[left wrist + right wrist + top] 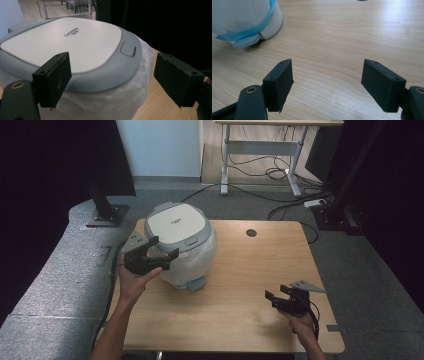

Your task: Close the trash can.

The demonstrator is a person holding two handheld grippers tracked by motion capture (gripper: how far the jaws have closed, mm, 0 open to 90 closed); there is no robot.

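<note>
The bin [182, 245] takes up the table's [260, 290] far left corner, and the left gripper [159, 251] sits tight against its lid [67, 42]. Bare wood lies across the middle and right, where the right gripper [278, 295] hovers with open room ahead.

Right gripper [325, 85] over bare wood
Its two black jaws stand wide apart above the light wooden surface [342, 37], holding nothing. At upper left sits the base of a white appliance [249, 15] wrapped in clear film with blue tape, a grey tab jutting out at the bottom.
</note>
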